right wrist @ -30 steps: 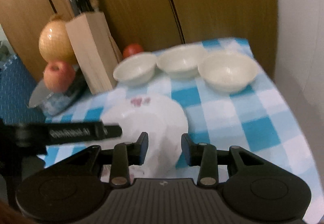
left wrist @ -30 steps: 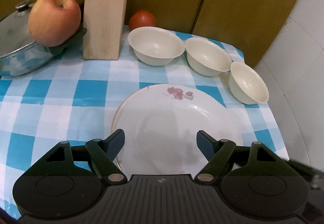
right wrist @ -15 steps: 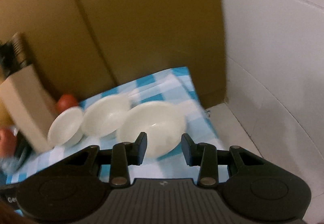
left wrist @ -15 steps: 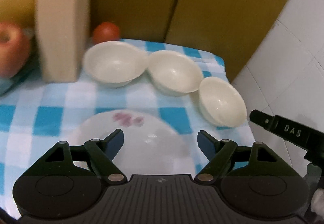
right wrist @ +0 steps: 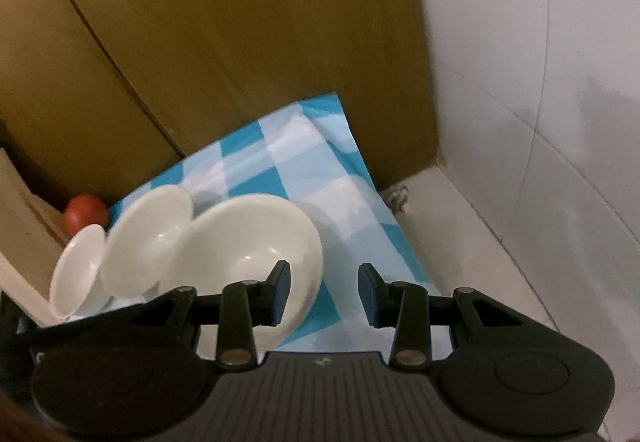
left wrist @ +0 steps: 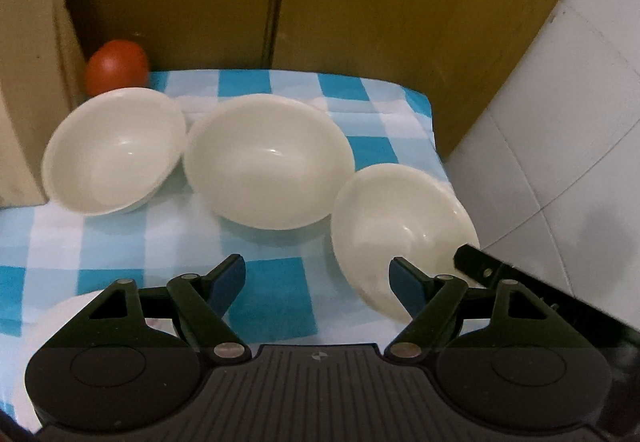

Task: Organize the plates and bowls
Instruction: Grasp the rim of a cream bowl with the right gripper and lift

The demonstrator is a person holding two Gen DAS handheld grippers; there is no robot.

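Observation:
Three white bowls stand in a row on the blue-checked cloth (left wrist: 276,294): a left bowl (left wrist: 114,150), a middle bowl (left wrist: 268,160) and a right bowl (left wrist: 400,226) near the table's right edge. My left gripper (left wrist: 316,274) hangs open over the cloth in front of them, holding nothing. Only an edge of the white plate (left wrist: 60,316) shows at the lower left. In the right wrist view my right gripper (right wrist: 324,290) is open at the right bowl (right wrist: 256,246). Its left finger is over the bowl's inside and the rim shows in the gap, untouched.
A tomato (left wrist: 116,66) and a wooden knife block (left wrist: 28,82) stand behind the left bowl. Brown wooden panels (left wrist: 360,2) close off the back. The table ends just right of the bowls, with white tiles (right wrist: 520,202) beyond.
Both views have swung to the right. The plate has slid from the middle of the left view to its lower-left corner. The right gripper has come closer to the right bowl.

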